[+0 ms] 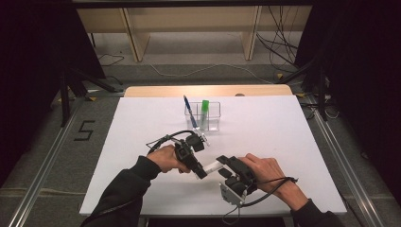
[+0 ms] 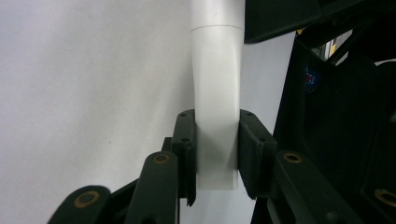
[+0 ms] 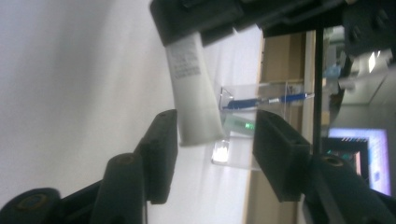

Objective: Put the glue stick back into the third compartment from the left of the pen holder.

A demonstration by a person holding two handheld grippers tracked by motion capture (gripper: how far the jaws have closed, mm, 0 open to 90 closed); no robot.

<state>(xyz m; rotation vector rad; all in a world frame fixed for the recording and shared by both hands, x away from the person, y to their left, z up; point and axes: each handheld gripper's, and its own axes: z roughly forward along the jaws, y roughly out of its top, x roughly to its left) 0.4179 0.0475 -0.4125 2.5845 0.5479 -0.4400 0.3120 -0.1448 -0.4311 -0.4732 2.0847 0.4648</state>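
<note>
White tube (image 2: 217, 93) lengthwise between both tongs

- Table top (image 1: 265, 142): white, matt, smooth sheet; bare pale wood edge at the far side.
- White tube (image 2: 215, 93): smooth plastic, slight sheen, small grey print on one face.
- Left gripper (image 2: 215, 154): black matt plastic jaws, brass-coloured rivets at the joints.
- Right gripper (image 3: 215, 140): same black matt plastic.
- Holder (image 1: 202, 116): clear glossy plastic.
- Blue pen (image 1: 190, 111) and green marker (image 1: 204, 113): smooth plastic.
- Sleeves (image 1: 127, 189): dark cloth.
</note>
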